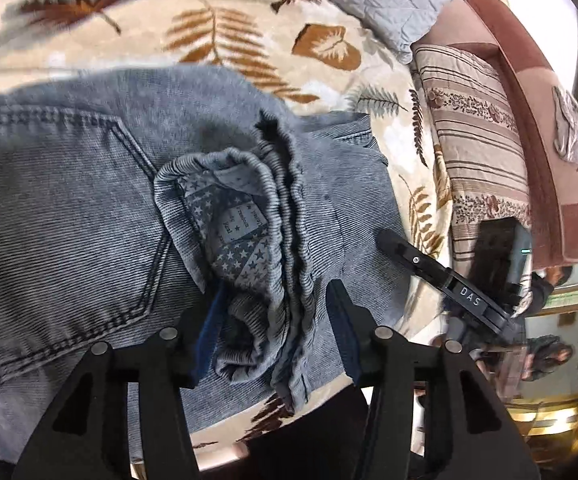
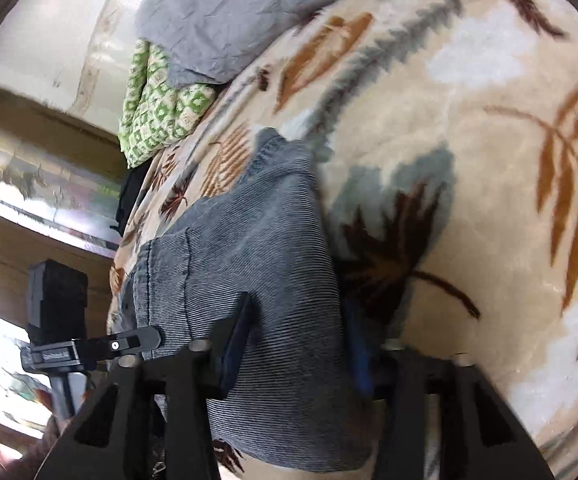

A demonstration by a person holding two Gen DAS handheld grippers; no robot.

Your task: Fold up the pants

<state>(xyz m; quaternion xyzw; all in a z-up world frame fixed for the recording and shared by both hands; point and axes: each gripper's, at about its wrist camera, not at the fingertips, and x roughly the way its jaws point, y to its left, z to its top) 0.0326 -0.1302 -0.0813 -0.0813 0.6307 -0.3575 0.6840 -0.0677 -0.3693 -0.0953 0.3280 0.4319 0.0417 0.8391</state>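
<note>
While both grippers straddle denim, the jeans point(image 1: 69, 200) lie bunched on the leaf-print blanket point(image 1: 249, 40): left gripper point(image 1: 273, 312) wide around the waistband point(image 1: 273, 208), right gripper point(image 2: 297, 344) wide over 1 leg; next, pinch and fold.

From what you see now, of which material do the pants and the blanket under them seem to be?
The pants look like washed grey-blue denim: fine diagonal ribbing, dark double-stitched pocket seams. The blanket looks like soft plush fleece, since its leaf print has fuzzy edges; the fibre itself cannot be told.
</note>
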